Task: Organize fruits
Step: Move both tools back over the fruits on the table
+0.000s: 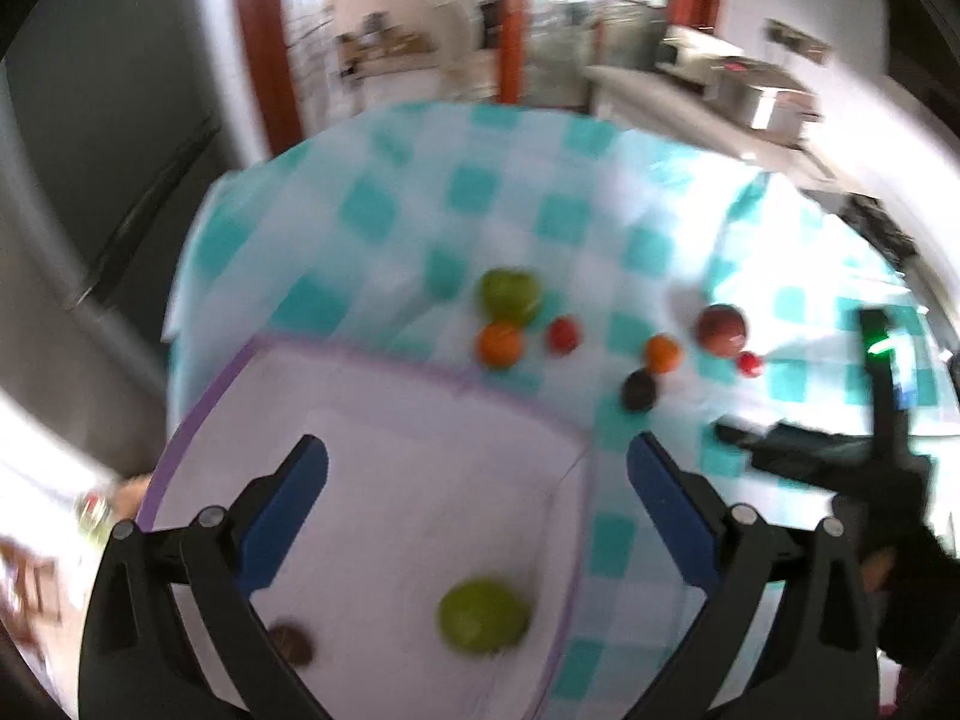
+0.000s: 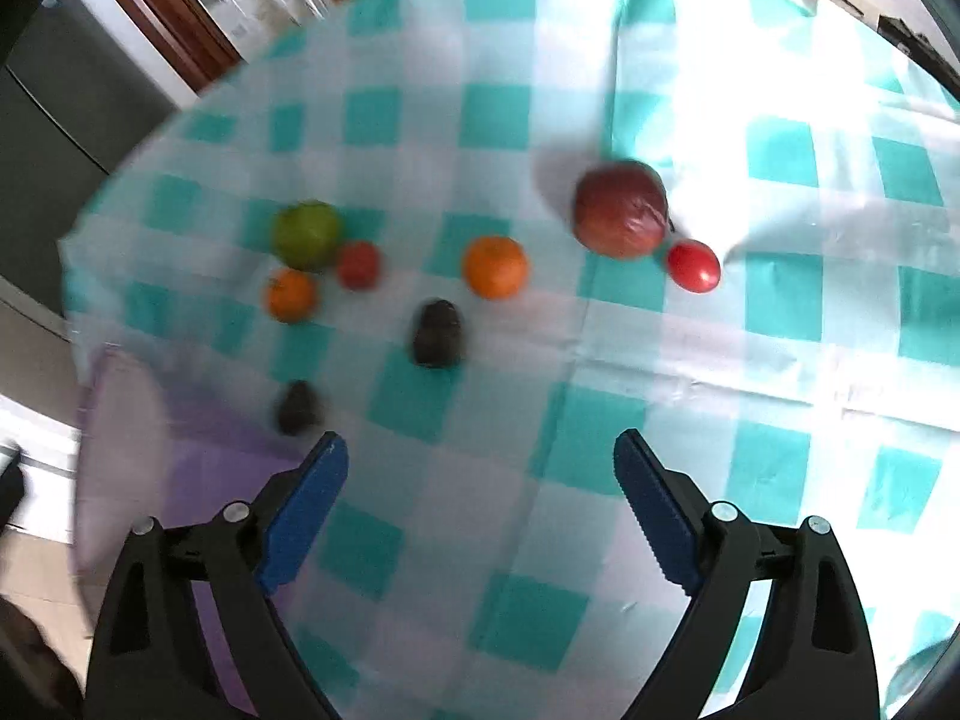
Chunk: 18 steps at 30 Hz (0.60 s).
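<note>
Both the left gripper (image 1: 477, 468) and right gripper (image 2: 480, 462) hang released, empty. The round, firm orange tangerine (image 2: 495, 267) mid-table looks light, slippery; pinch its widest middle gently.

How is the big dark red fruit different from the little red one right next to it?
The dark red fruit is much bigger than the little red tomato. Its colour is a deep maroon with brownish patches, while the tomato is bright, even red. Its skin looks a bit wrinkled; the tomato looks smooth and shiny. Both are roundish, lie side by side on the checked tablecloth, and neither is held by a gripper.
</note>
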Each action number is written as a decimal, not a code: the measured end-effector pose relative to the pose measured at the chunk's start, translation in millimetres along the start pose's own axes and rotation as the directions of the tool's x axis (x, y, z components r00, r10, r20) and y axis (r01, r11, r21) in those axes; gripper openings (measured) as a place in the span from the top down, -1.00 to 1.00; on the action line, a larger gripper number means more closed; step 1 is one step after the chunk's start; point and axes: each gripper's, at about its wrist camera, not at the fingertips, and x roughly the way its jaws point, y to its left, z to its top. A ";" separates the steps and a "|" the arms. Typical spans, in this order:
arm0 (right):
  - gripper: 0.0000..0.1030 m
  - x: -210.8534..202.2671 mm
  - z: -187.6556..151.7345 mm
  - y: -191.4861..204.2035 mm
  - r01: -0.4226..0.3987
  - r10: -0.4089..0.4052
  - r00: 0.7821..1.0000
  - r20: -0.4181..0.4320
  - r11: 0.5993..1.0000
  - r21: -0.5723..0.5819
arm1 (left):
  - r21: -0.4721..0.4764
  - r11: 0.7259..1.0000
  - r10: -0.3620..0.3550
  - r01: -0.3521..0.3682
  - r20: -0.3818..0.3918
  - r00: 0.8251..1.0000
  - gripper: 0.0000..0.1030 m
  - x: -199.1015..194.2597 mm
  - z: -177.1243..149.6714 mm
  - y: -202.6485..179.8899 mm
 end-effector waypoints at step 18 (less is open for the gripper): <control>-0.16 118.2 26.8 53.1 0.222 -0.227 0.972 -0.054 0.972 -0.076 | 0.392 0.894 -0.108 0.216 -0.279 0.954 -0.90 132.4 72.3 -36.0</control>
